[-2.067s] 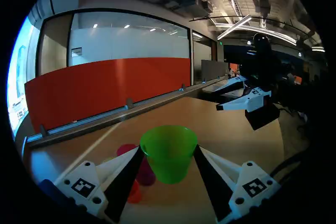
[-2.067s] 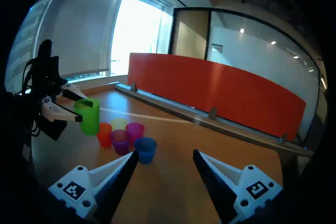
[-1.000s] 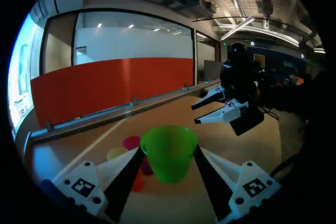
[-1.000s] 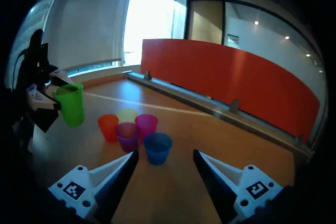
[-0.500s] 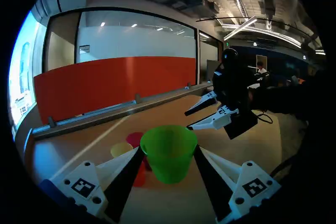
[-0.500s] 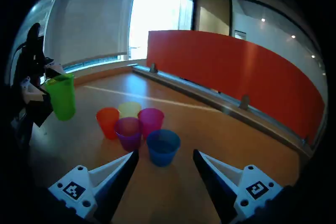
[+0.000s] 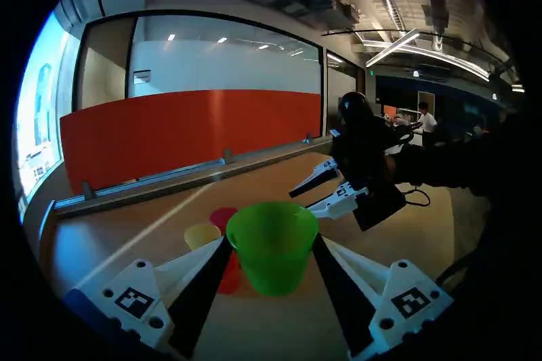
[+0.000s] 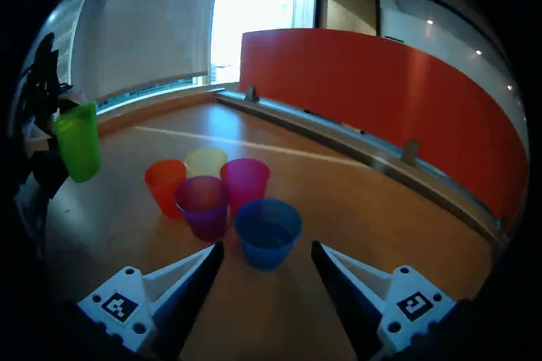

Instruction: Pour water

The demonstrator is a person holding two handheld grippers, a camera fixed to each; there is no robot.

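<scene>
The right gripper (image 8: pixel 267 247) is closing in fast now. Two seconds back the cluster of cups sat well ahead of it; now the blue cup (image 8: pixel 267 231) stands just in front of its fingertips, squarely in line with the gap between them. The fingers are spread wide with nothing in them, wide enough by the look of it to take the blue cup on both sides.

Behind the blue cup the rest of the huddle stands packed close on the tabletop (image 8: pixel 379 225): the purple cup (image 8: pixel 201 206) and the pink cup (image 8: pixel 245 183) nearest, the orange cup (image 8: pixel 164 185) and the yellow cup (image 8: pixel 206 160) beyond.

Over on the other side, the left gripper (image 7: pixel 272 238) has not budged its load. The green cup (image 7: pixel 272 256) sits upright, clamped between both fingers and lifted clear of the tabletop, exactly as it has been throughout. In the right gripper view it has slid out to the far left edge, which fits the right gripper swinging toward the cluster. In the left gripper view the right gripper has come across from the right and now hovers just behind the green cup's rim.

So the likely read: the left side waits with one cup raised, the right lines up to pick the blue one, and the pour comes after. Whether either cup holds water cannot be told from here
</scene>
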